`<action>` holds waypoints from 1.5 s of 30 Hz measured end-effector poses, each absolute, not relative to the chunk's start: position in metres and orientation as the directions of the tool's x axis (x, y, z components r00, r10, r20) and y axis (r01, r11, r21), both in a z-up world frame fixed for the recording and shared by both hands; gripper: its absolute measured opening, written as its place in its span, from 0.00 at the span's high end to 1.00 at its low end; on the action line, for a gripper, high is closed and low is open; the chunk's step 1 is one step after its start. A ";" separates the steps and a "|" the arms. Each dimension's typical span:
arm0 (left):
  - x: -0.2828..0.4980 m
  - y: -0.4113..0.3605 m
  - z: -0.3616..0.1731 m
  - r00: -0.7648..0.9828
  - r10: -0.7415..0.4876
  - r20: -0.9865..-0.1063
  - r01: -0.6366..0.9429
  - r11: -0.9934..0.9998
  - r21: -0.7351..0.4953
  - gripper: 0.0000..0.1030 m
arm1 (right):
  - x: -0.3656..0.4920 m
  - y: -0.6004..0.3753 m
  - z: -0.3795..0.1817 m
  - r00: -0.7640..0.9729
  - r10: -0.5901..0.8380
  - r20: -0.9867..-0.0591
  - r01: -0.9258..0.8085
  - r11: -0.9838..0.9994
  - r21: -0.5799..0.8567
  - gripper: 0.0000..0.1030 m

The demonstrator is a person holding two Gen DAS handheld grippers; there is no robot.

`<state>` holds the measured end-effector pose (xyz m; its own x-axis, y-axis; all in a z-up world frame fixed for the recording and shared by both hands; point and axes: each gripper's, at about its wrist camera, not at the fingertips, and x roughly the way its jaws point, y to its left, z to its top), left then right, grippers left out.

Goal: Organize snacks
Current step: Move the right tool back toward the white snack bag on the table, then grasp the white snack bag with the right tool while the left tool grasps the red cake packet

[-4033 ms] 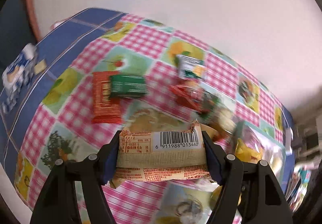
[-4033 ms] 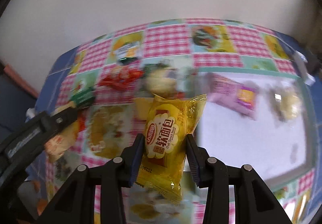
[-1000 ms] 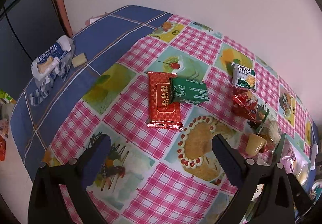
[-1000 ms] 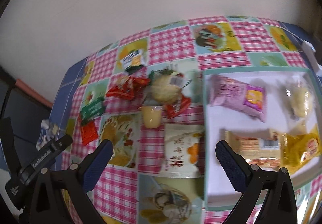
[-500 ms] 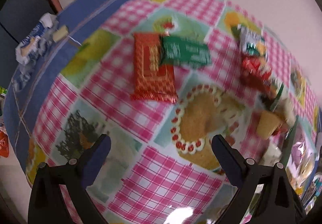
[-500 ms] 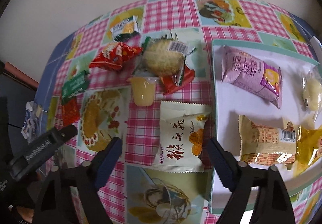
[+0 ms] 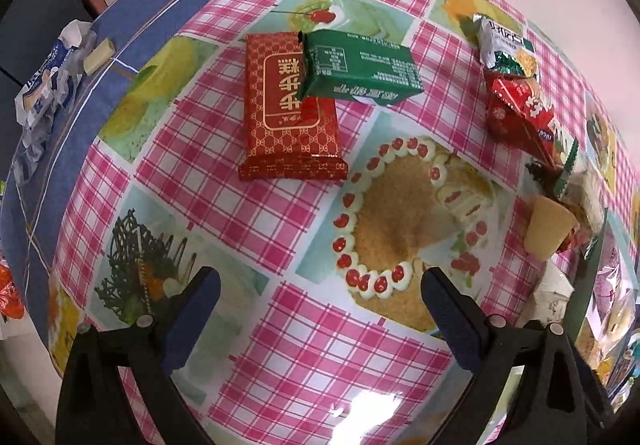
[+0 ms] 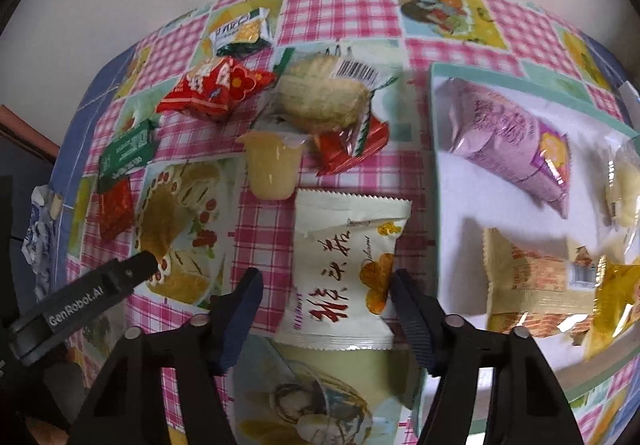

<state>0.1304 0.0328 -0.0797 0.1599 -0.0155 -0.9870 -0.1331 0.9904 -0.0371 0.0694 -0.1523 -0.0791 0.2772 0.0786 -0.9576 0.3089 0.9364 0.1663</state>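
Between right gripper (image 8: 326, 295) jaws — cream snack packet (image 8: 344, 269), red lettering.

A cream-white packet (image 8: 344, 269) with red characters lies flat on the checked bench, at six o'clock of a pale yellow jelly cup (image 8: 271, 165) tipped on its side. At twelve o'clock of the cup sits a round biscuit pack (image 8: 324, 93) in clear wrap, over a red wrapper (image 8: 352, 147). At nine o'clock lie a red pouch (image 8: 212, 87), a small green-and-white sachet (image 8: 240, 31), and a green bar (image 7: 360, 65) resting across a red patterned packet (image 7: 288, 125). At three o'clock, the white tray (image 8: 452, 213) holds a purple bag (image 8: 512, 141), a tan brick-print pack (image 8: 532, 285), a yellow pack (image 8: 616, 293) and a clear-wrapped pale item (image 8: 624, 185).
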 end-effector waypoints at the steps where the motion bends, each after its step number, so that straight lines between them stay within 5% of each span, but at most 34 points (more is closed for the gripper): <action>1: 0.129 0.035 -0.079 0.164 -0.017 -0.986 -0.133 0.990 -0.039 0.03 | 0.070 -0.151 -0.082 0.271 0.095 -0.958 0.306 0.935 0.179 0.37; 18: 0.162 0.087 -0.060 0.300 -0.118 -0.947 -0.208 0.960 -0.186 0.03 | 0.087 -0.142 -0.089 0.292 0.035 -0.956 0.315 0.940 0.130 0.40; 33: 0.210 0.113 -0.088 0.302 -0.071 -0.951 -0.226 0.964 -0.144 0.03 | 0.105 -0.154 -0.089 0.307 0.036 -0.951 0.331 0.933 0.142 0.40; 40: 0.230 0.107 -0.093 0.334 -0.034 -0.942 -0.184 0.978 -0.100 0.11 | 0.105 -0.158 -0.088 0.315 0.023 -0.949 0.335 0.933 0.134 0.40; 45: 0.241 0.088 -0.092 0.349 0.034 -0.936 -0.124 0.992 -0.010 0.39 | 0.104 -0.152 -0.088 0.315 0.001 -0.949 0.329 0.938 0.110 0.41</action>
<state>0.2415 0.0885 -0.0920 0.3493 0.0341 -0.9364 -0.1238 0.9923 -0.0101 0.1040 -0.1523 -0.0878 0.3148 0.0013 -0.9492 0.3290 0.9379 0.1104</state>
